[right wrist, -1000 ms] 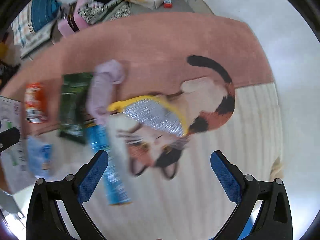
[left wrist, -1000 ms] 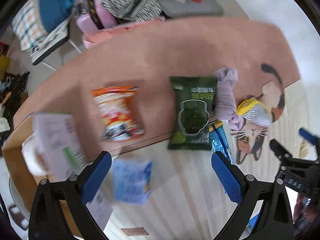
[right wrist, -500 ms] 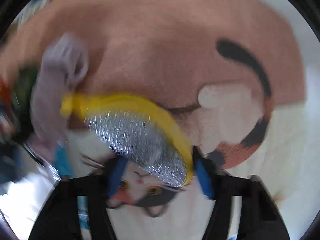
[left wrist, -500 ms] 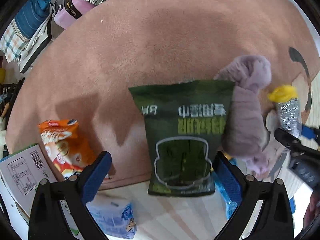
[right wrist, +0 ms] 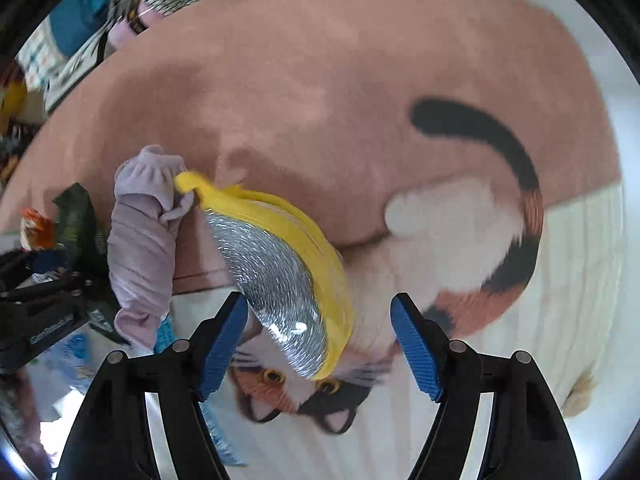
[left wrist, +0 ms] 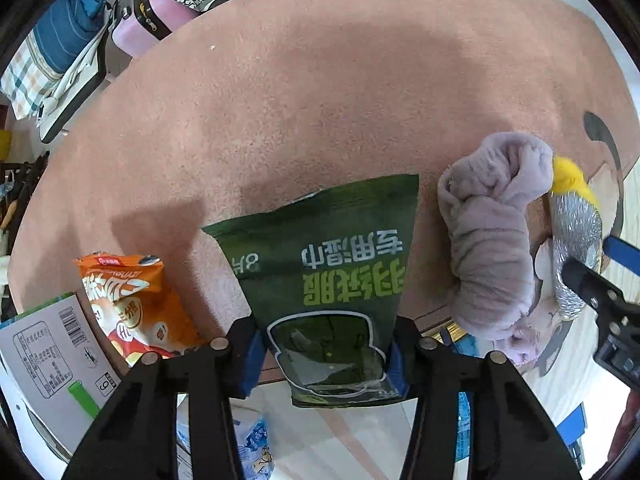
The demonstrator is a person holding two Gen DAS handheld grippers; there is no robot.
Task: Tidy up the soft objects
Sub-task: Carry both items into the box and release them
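Observation:
A dark green wet-wipes pack (left wrist: 332,276) lies on the pink rug (left wrist: 320,92); my left gripper (left wrist: 326,356) is shut on its near end. A rolled lilac cloth (left wrist: 492,240) lies to its right, also in the right wrist view (right wrist: 140,248). A yellow and silver pad (right wrist: 288,276) lies against the cloth, also in the left wrist view (left wrist: 576,236). My right gripper (right wrist: 320,344) is open, its blue pads on either side of the pad's near end, apart from it.
An orange snack bag (left wrist: 128,304), a cardboard box (left wrist: 44,356) and a blue and white pack (left wrist: 252,440) lie left of the green pack. A blue packet (right wrist: 164,336) lies under the cloth. Bags and clothes (left wrist: 140,20) line the far wall. A cat picture (right wrist: 460,264) marks the rug.
My left gripper has moved forward and closed on the green pack. My right gripper has dropped toward the yellow and silver pad, and its pads now stand wider apart around it.

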